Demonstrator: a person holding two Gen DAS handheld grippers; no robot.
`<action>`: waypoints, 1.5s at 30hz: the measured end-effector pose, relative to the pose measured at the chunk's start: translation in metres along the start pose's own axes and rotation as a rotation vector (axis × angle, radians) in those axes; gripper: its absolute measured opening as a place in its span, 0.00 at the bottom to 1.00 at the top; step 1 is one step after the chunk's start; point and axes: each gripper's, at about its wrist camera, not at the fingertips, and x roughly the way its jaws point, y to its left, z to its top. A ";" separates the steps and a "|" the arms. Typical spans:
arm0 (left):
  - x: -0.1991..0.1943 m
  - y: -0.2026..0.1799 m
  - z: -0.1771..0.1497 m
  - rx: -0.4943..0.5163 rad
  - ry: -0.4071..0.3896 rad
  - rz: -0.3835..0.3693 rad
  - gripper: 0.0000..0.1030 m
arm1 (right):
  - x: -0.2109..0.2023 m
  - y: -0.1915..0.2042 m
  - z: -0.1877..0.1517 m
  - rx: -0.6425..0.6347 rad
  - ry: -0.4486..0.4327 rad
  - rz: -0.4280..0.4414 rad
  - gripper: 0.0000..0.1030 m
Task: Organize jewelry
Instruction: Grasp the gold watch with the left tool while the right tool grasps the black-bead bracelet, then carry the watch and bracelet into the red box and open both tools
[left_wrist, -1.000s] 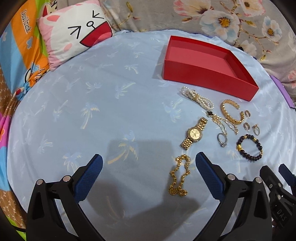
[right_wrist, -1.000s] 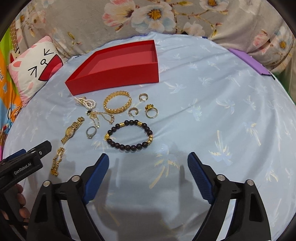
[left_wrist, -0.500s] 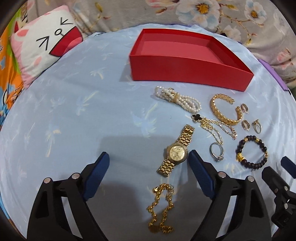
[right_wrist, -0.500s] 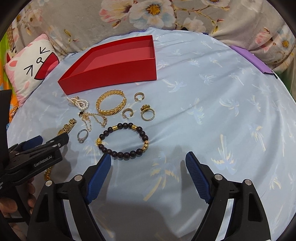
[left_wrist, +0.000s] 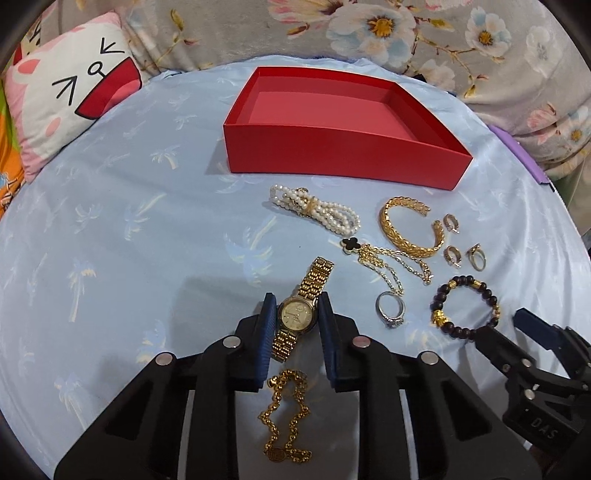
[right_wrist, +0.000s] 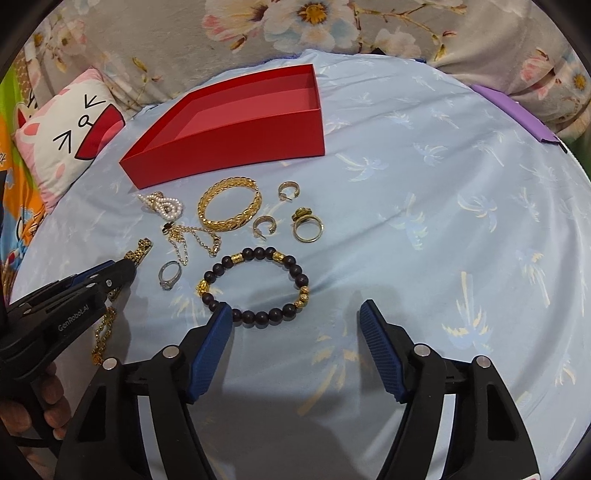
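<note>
Gold watch (left_wrist: 297, 314) now between left gripper (left_wrist: 295, 308) pads, jaws just closed on case; lift to box (left_wrist: 343, 158) next. Right gripper (right_wrist: 295, 319) spread, narrowing, empty, near bead bracelet (right_wrist: 255, 284).

Box (left_wrist: 343, 158): red outside, paler red floor. Sheet (left_wrist: 129, 240): light blue, faint palm-tree print. Blanket (left_wrist: 461, 44): grey, white and pink flowers. Pillow (left_wrist: 70, 88): white and pink, cartoon face, red mouth. Watch (left_wrist: 301, 312): gold, pale dial. Bead bracelet (right_wrist: 258, 284): dark beads, gold spacers. Gripper pads (right_wrist: 210, 343): blue.

cartoon pillow (left_wrist: 70, 88), floral blanket (left_wrist: 406, 33), blue sheet (left_wrist: 129, 229)
</note>
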 end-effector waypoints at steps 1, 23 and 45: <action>-0.002 0.001 0.000 -0.003 -0.001 0.001 0.21 | 0.001 0.001 0.001 -0.005 -0.001 0.006 0.64; -0.035 0.018 0.002 -0.060 -0.042 -0.011 0.21 | 0.005 -0.005 0.015 -0.030 -0.030 0.001 0.07; -0.093 -0.001 0.096 0.015 -0.222 -0.103 0.21 | -0.078 0.023 0.107 -0.120 -0.259 0.111 0.07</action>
